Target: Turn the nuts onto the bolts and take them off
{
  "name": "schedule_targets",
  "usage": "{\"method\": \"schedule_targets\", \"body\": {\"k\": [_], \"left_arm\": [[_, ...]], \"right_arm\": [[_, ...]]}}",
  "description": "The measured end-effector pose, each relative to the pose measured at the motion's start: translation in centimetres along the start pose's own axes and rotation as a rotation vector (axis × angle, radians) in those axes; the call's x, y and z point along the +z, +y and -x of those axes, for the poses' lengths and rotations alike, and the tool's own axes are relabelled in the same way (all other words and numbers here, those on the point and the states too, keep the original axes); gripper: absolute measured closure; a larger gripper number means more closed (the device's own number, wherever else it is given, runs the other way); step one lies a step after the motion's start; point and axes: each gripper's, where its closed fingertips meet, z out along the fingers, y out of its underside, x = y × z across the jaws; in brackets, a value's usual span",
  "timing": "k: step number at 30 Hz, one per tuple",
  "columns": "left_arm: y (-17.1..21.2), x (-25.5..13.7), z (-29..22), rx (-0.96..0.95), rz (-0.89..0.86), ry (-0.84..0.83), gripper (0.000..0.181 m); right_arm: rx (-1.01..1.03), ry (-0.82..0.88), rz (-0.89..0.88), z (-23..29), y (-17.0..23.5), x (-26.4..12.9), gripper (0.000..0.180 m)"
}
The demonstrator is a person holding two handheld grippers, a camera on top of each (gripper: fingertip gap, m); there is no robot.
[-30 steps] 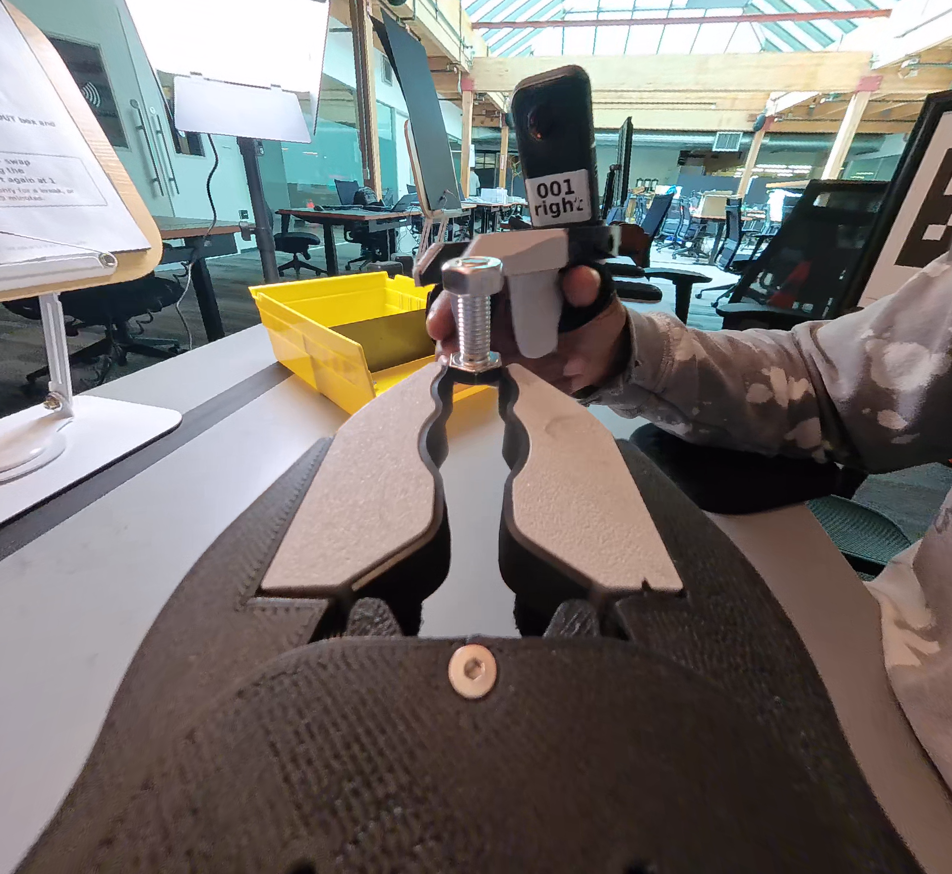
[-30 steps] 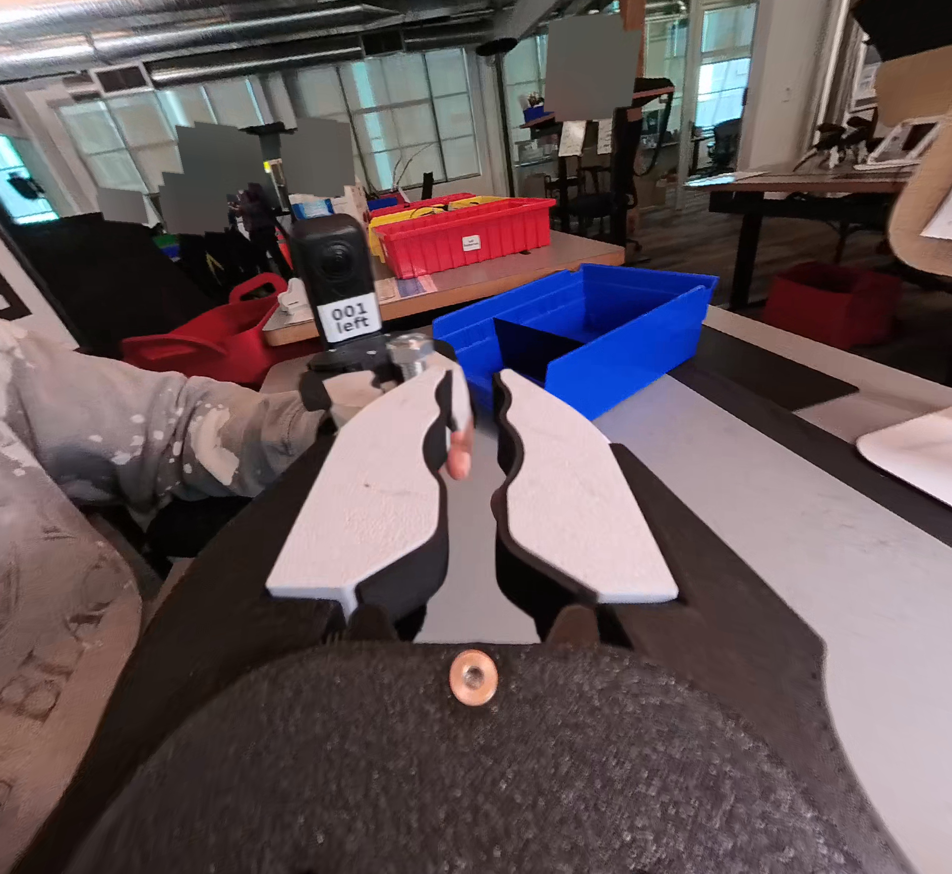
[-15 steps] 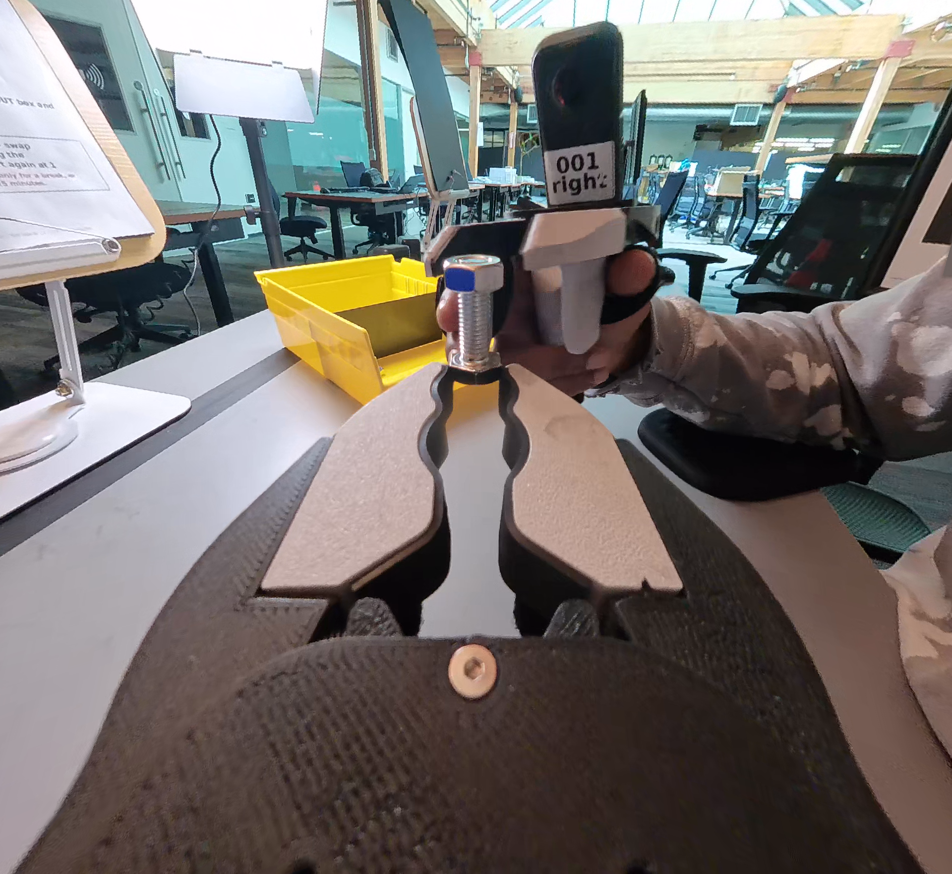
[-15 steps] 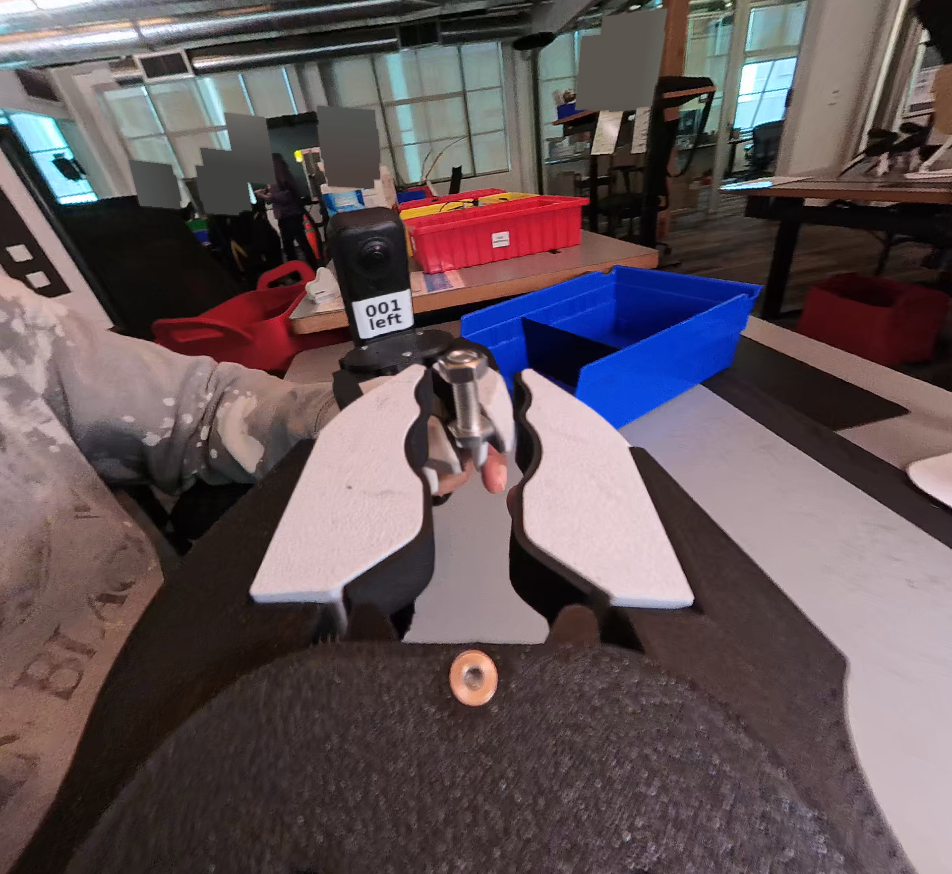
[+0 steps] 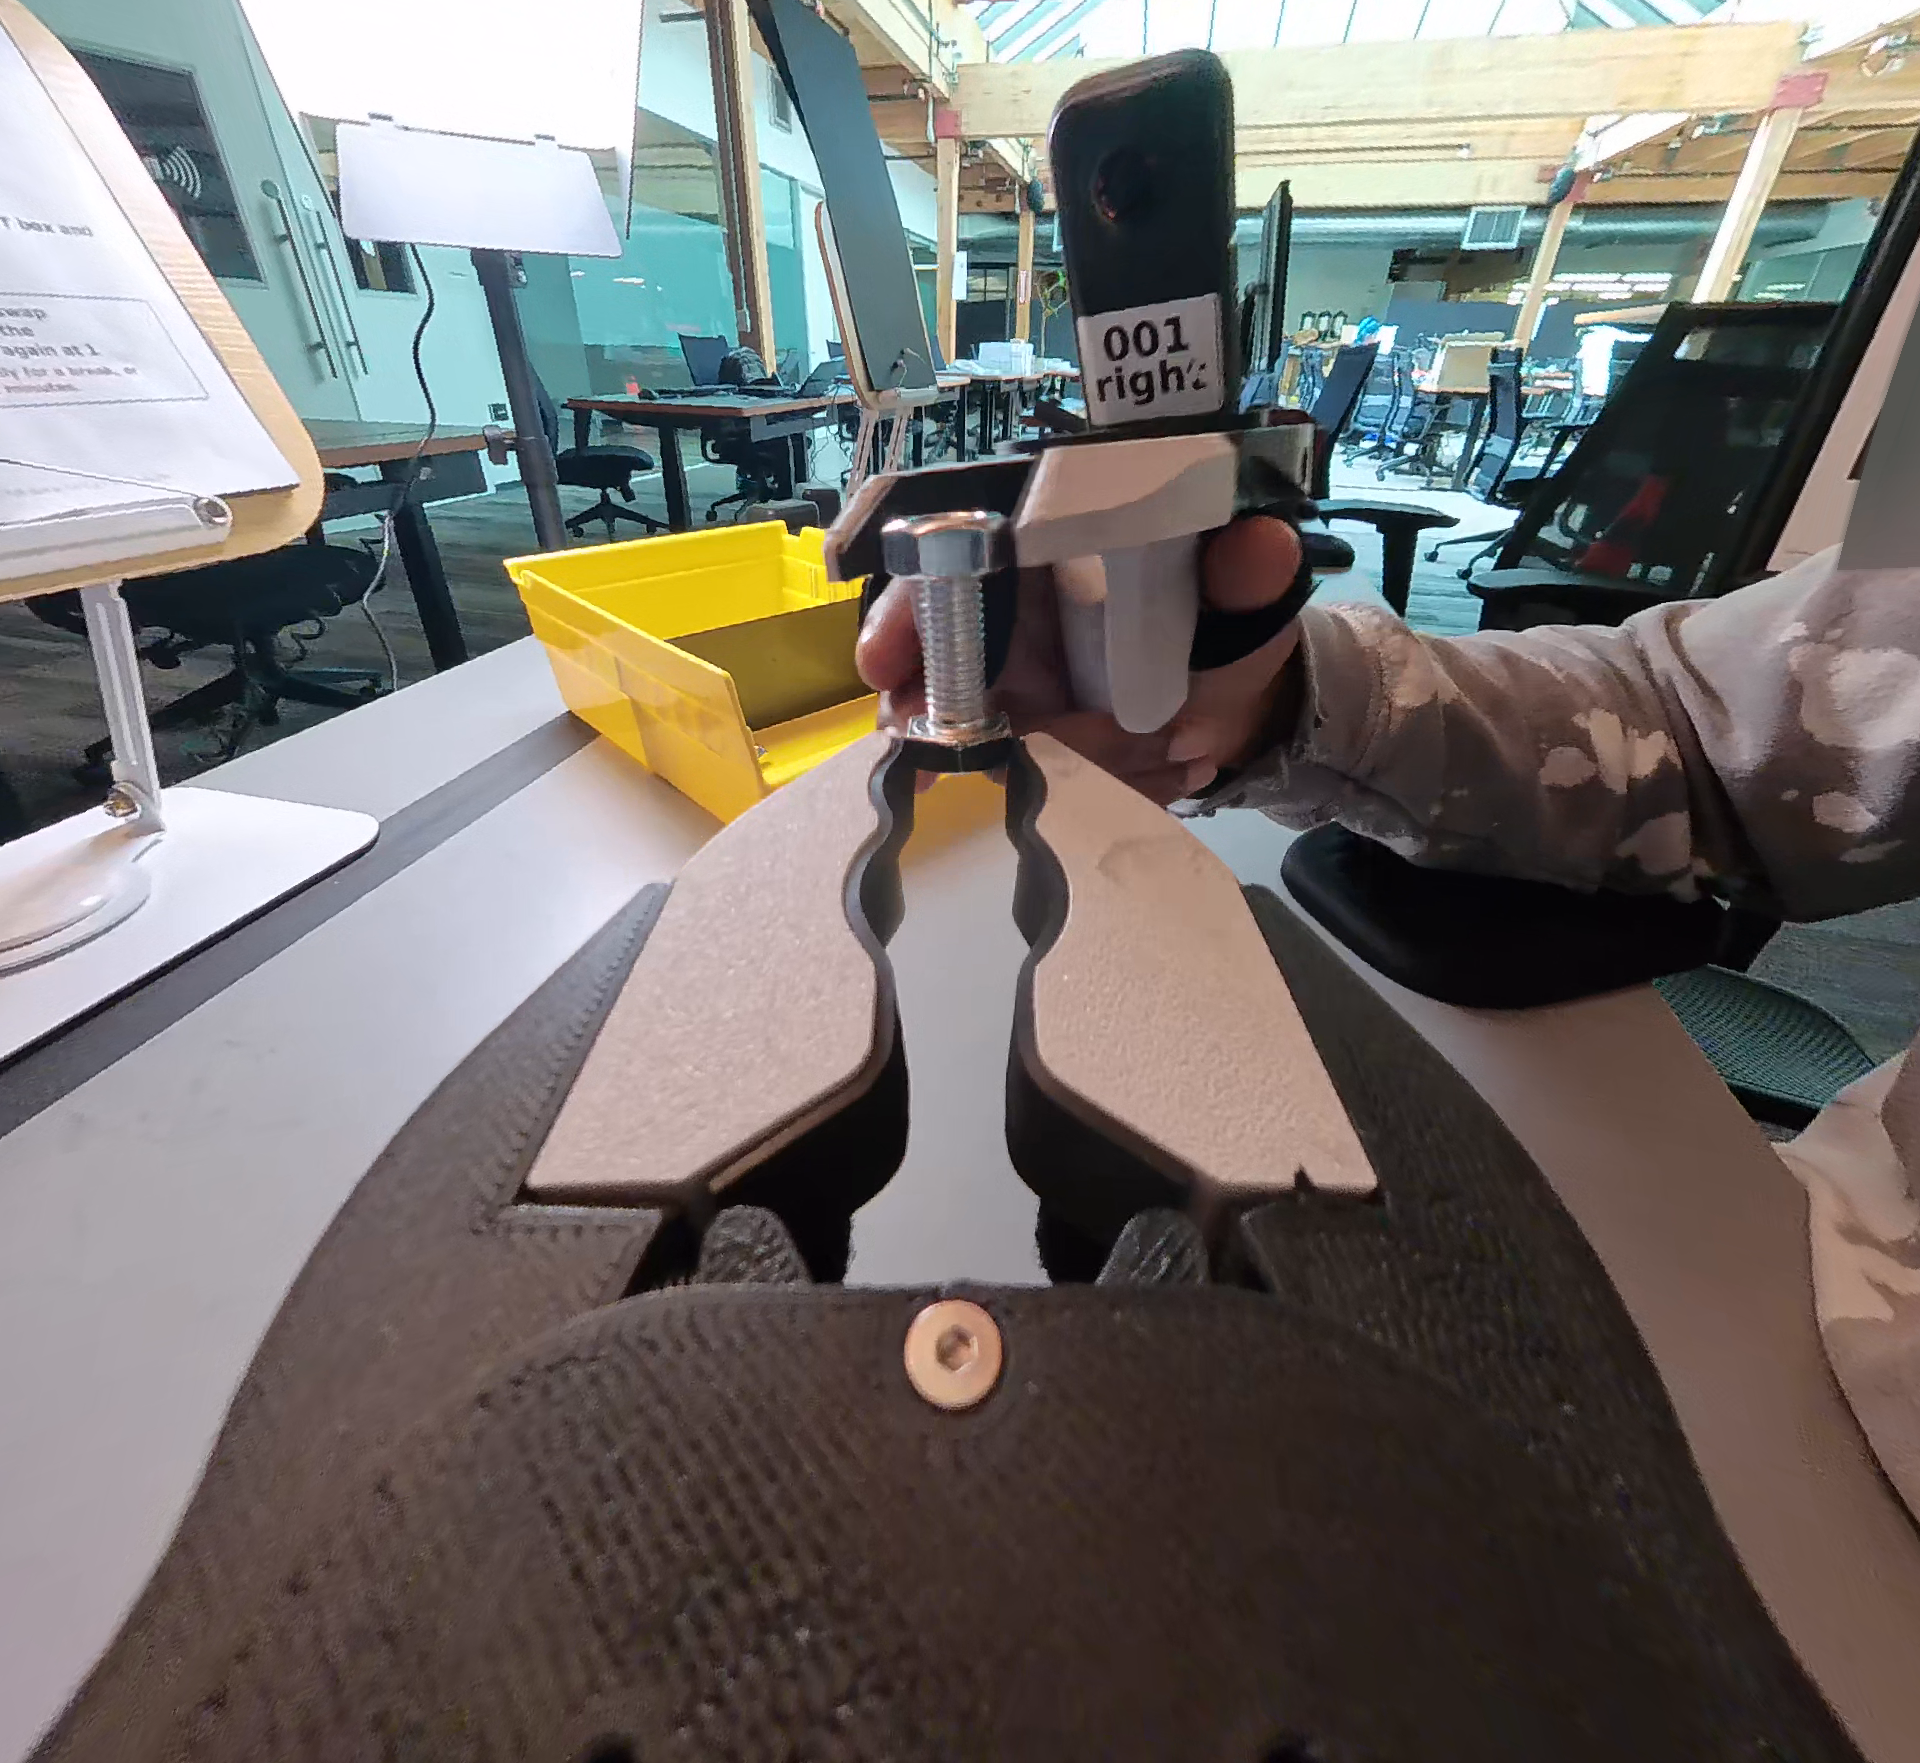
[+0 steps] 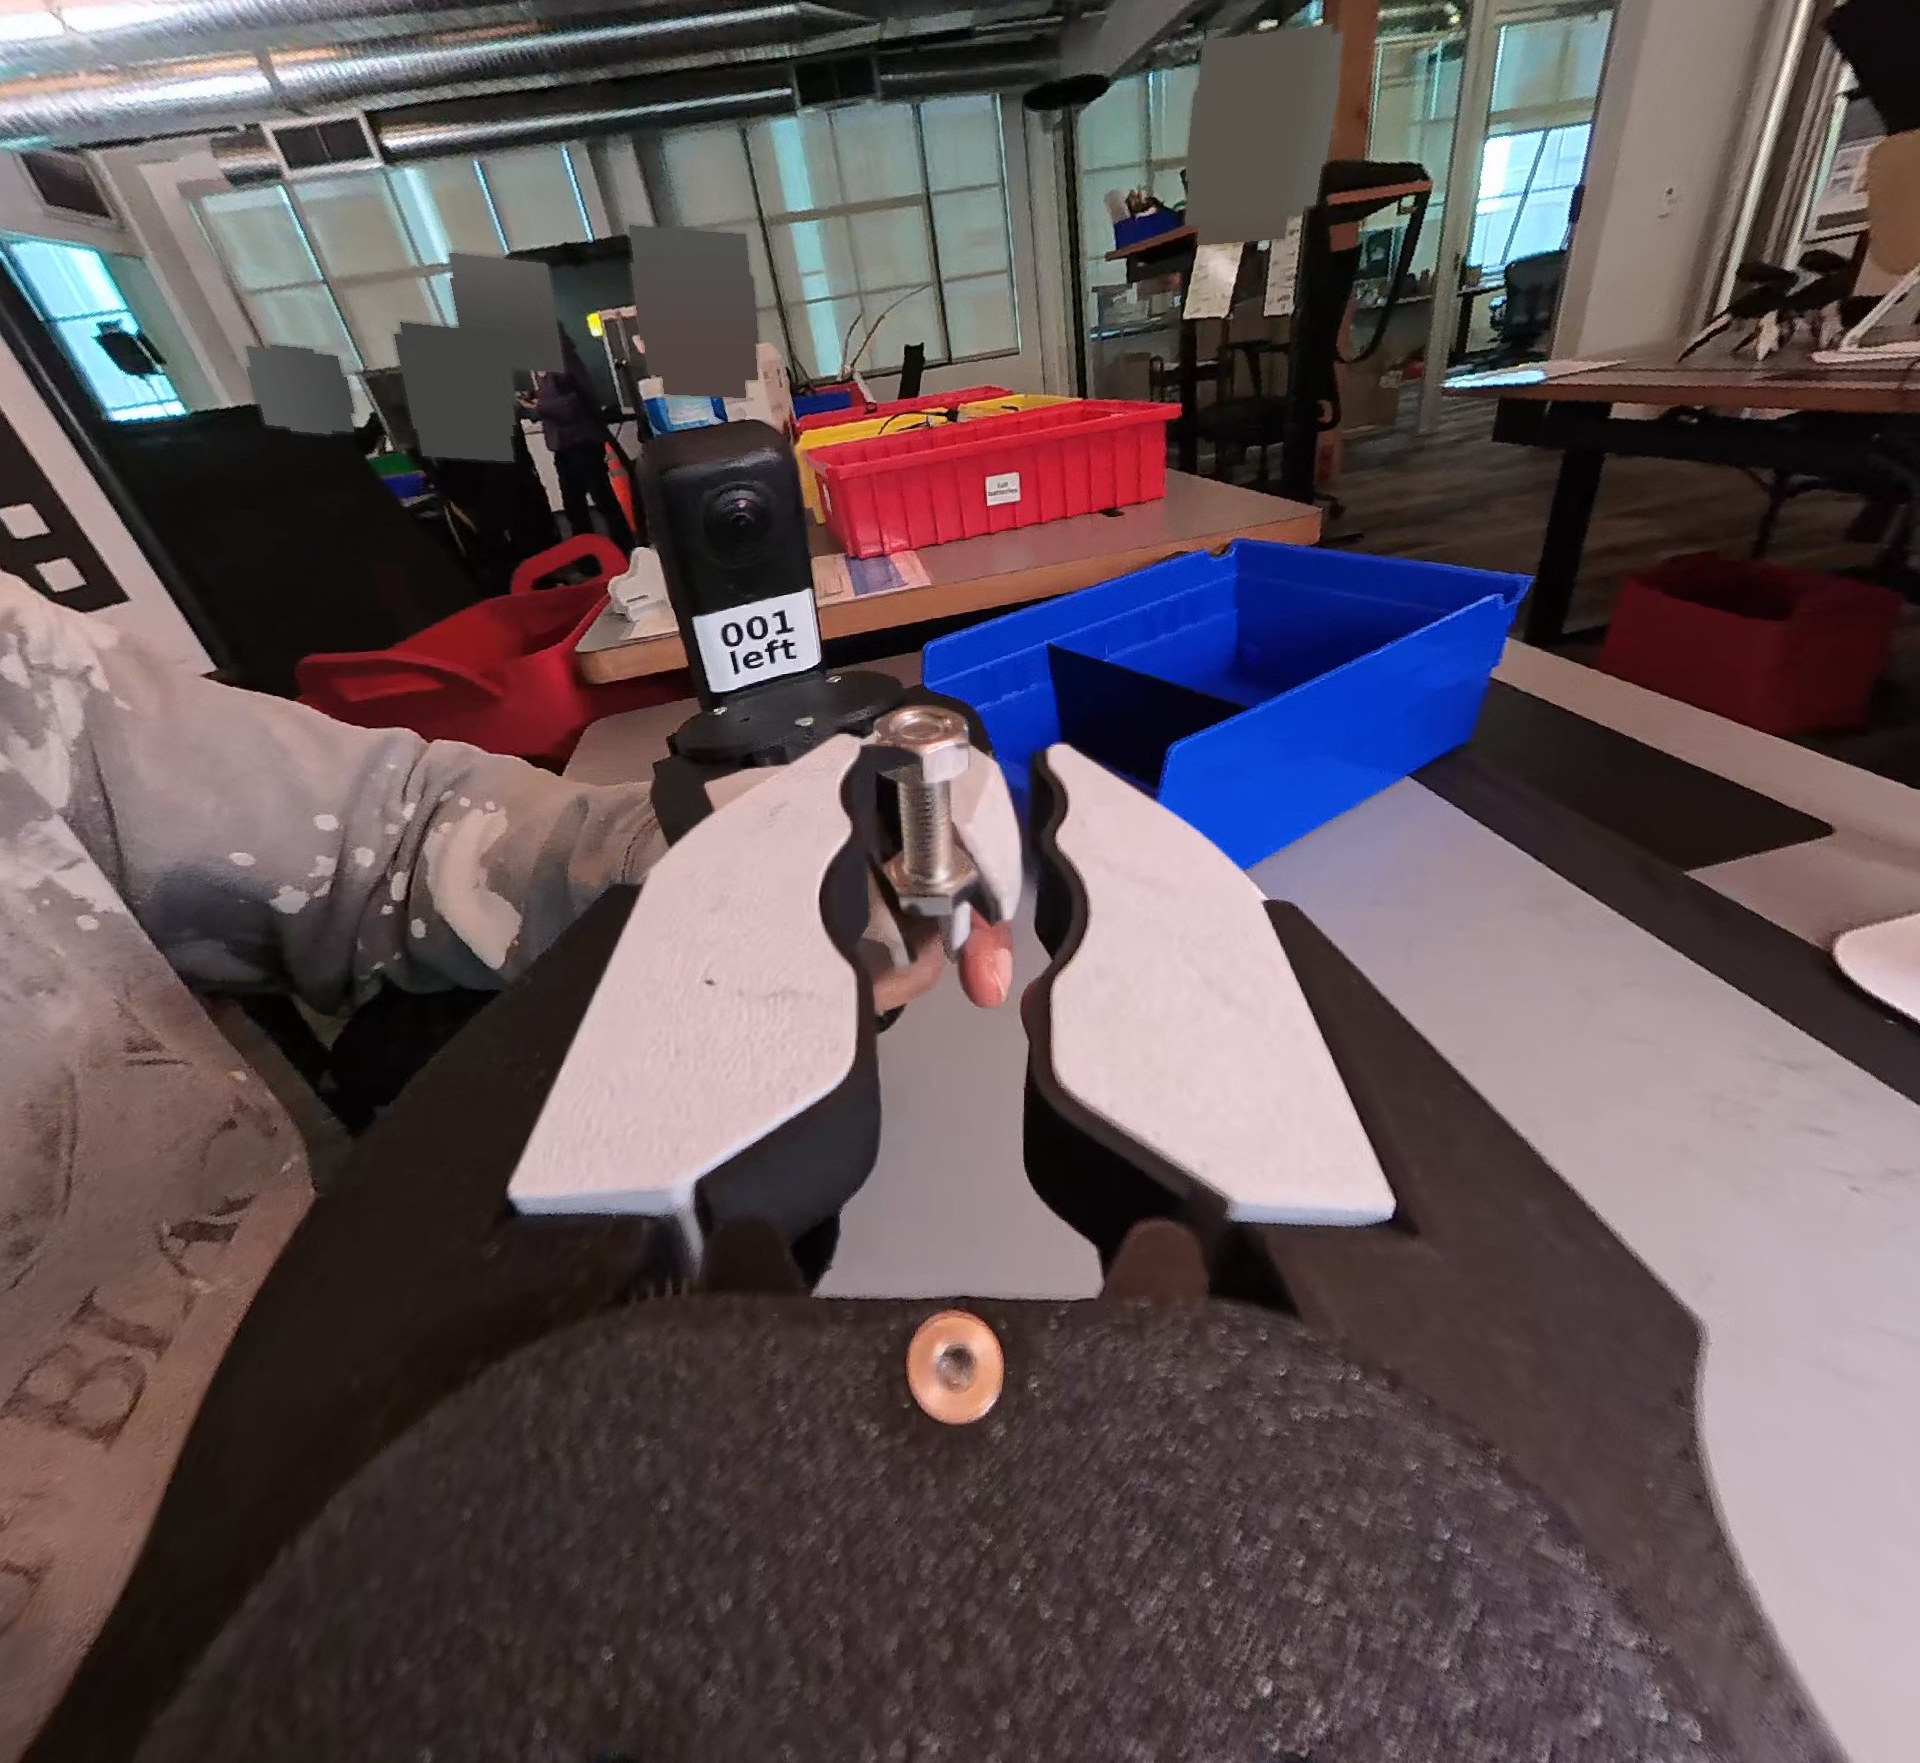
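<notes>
One bolt, one nut, two bins.

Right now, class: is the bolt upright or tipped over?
Upright. The bolt stands with its hex head on top and threads running down to the nut, which the left gripper clamps at its tips.

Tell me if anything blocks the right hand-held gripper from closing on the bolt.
Nothing visible does. The bolt stands upright, head up, in the gap of the open right hand-held gripper. The left hand-held gripper holds only the nut at its lower end.
</notes>
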Motion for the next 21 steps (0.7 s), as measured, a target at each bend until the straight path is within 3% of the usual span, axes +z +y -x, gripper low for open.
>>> {"method": "schedule_targets", "body": {"k": [1,2,4,11,13,16,21], "left_arm": [[-0.2,-0.1,0.1,-0.011,-0.012,0.000,0.163],[-0.6,-0.3,0.0,-0.026,-0.034,0.018,0.163],[-1.2,-0.6,0.1,-0.028,-0.065,0.018,0.163],[-0.2,0.0,-0.1,-0.021,-0.024,0.012,0.163],[-0.5,-0.1,-0.3,-0.026,-0.038,0.023,0.163],[-1.3,-0.6,-0.2,-0.038,-0.082,0.033,0.163],[-0.8,-0.4,0.1,-0.035,-0.053,0.016,0.163]], "right_arm": [[0.009,0.004,-0.011,-0.3,-0.2,-0.2,0.153],[0.034,0.036,-0.021,-1.1,-0.4,-0.6,0.168],[0.064,0.081,-0.059,-2.3,-1.0,-1.5,0.170],[0.031,-0.008,-0.019,0.4,-0.5,0.0,0.151],[0.008,0.008,-0.018,0.3,-0.5,0.0,0.153],[0.033,0.064,-0.056,-1.1,-1.1,-0.9,0.171],[0.030,0.014,-0.055,-0.1,-1.1,-0.6,0.157]]}}
